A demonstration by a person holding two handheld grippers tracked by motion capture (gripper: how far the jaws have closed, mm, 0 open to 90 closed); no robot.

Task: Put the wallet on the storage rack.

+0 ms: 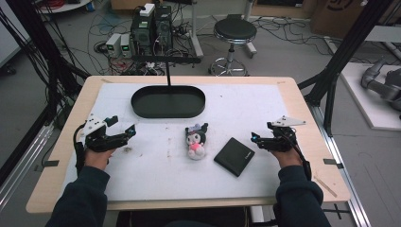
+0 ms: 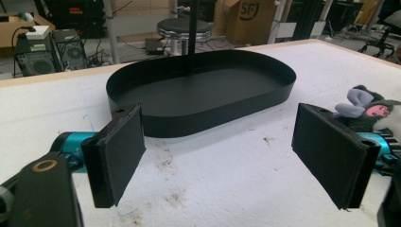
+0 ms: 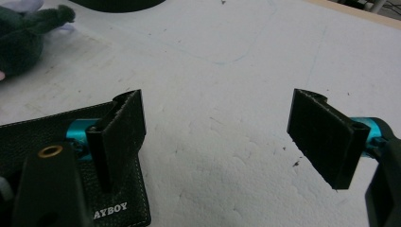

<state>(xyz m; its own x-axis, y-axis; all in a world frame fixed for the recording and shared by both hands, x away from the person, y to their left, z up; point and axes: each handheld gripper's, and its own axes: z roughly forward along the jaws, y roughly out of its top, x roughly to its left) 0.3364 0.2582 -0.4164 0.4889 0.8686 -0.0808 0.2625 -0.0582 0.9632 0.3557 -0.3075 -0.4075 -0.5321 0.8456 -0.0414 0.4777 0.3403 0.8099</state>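
A small plush toy (image 1: 196,141) with dark ears and a pink body lies in the middle of the white mat. Right of it lies a black leather wallet (image 1: 234,156). A black oval tray (image 1: 169,101) sits at the back of the mat. My left gripper (image 1: 124,126) rests at the mat's left, open, nothing between its jaws. My right gripper (image 1: 254,139) rests at the right, just beside the wallet, also open and empty. Ahead of the left gripper (image 2: 222,156) lies the tray (image 2: 198,118), with the plush (image 2: 366,111) off to one side. Under the right gripper's (image 3: 215,137) left jaw lies the wallet (image 3: 28,137).
The white mat (image 1: 156,170) covers most of a wooden table (image 1: 307,142). A thin black post (image 1: 167,71) rises behind the tray. Beyond the table stand a stool (image 1: 234,33), computer boxes (image 1: 151,26) and loose cables on the floor.
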